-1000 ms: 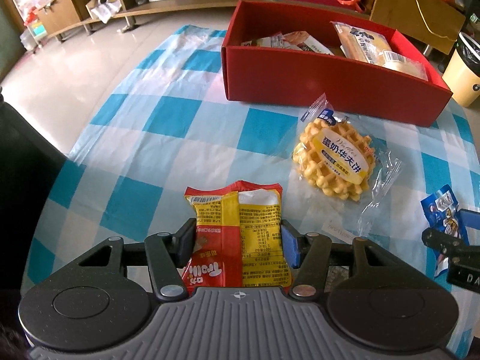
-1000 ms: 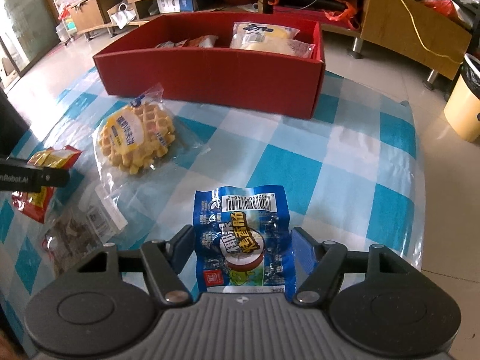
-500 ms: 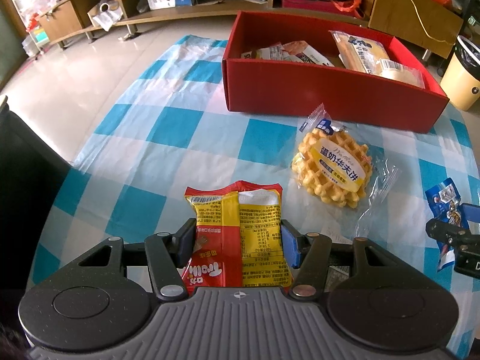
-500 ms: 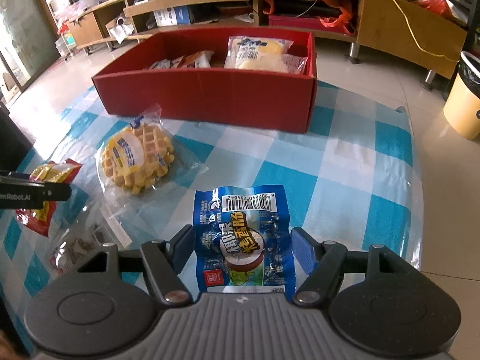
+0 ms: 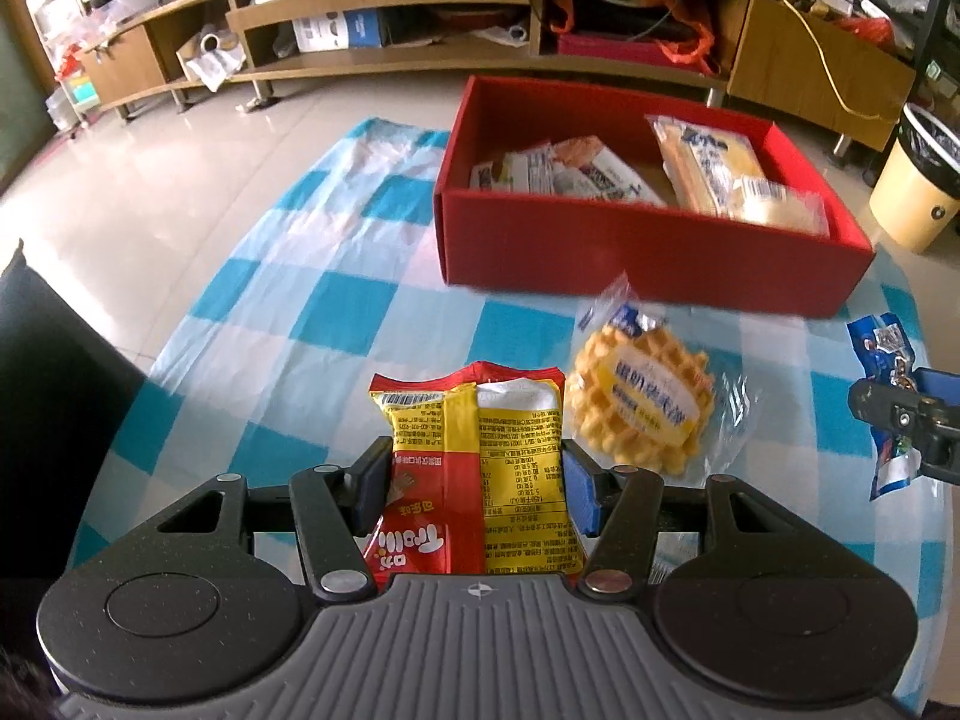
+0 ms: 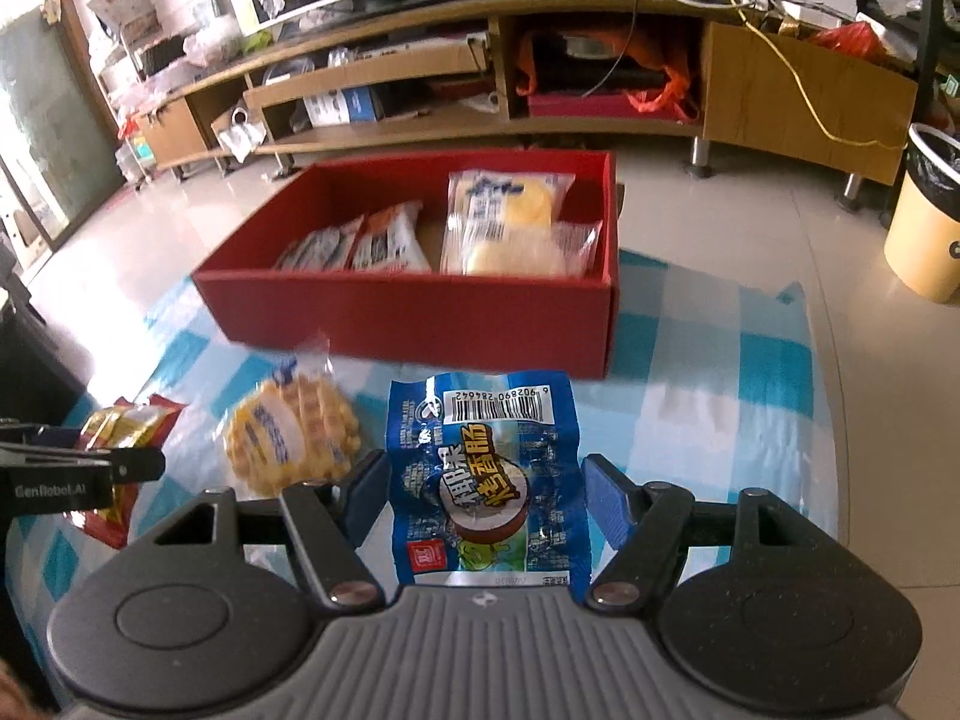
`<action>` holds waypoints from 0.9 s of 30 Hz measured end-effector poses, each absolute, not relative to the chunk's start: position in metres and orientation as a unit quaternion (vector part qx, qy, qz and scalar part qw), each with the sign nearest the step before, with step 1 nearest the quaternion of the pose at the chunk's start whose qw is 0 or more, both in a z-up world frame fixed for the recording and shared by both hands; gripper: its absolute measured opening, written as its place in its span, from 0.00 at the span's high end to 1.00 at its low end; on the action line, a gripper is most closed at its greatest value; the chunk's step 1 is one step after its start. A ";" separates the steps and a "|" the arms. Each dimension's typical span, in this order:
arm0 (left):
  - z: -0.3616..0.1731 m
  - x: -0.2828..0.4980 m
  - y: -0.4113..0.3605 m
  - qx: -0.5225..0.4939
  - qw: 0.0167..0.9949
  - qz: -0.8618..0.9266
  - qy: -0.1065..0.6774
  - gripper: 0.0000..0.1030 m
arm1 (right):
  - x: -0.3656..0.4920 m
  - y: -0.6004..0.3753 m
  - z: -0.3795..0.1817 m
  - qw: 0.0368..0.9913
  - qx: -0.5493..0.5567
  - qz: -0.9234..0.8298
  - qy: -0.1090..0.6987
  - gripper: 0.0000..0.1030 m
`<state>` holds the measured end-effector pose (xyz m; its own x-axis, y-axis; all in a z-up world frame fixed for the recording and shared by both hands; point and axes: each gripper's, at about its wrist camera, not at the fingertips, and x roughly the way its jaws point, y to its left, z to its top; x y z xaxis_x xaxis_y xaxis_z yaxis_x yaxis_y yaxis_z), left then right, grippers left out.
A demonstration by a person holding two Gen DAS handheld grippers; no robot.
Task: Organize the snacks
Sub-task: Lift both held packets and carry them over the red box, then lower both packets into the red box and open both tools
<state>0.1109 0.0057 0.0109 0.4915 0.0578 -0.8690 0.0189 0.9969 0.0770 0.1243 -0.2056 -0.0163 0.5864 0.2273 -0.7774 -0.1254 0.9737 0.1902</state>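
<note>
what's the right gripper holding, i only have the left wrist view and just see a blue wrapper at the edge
Observer: The right gripper is clamped on a blue sausage packet, barcode end pointing away from the camera.
Operator: any room in the box on its side
Observer: The red box has bread packs filling its right half; cardboard floor shows between them and the middle snack bars.
Operator: anything under its packet
Observer: Only checked tablecloth; the waffle lies to its left.
</note>
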 end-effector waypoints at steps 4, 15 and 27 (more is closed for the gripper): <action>0.019 0.124 0.000 0.030 0.868 0.006 0.496 0.37 | 0.138 -0.207 -0.010 0.893 0.073 0.100 0.433 0.34; 0.028 0.165 -0.017 0.028 0.877 -0.005 0.479 0.37 | 0.179 -0.206 0.005 0.904 0.094 0.101 0.405 0.34; 0.026 0.205 -0.026 0.031 0.883 0.005 0.469 0.37 | 0.222 -0.211 0.006 0.909 0.107 0.093 0.392 0.34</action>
<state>0.2050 -0.0259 0.0256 0.5609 0.0378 -0.8270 0.0199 0.9980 0.0592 0.2225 -0.2107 0.0060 0.6761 0.2529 -0.6921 -0.0846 0.9597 0.2681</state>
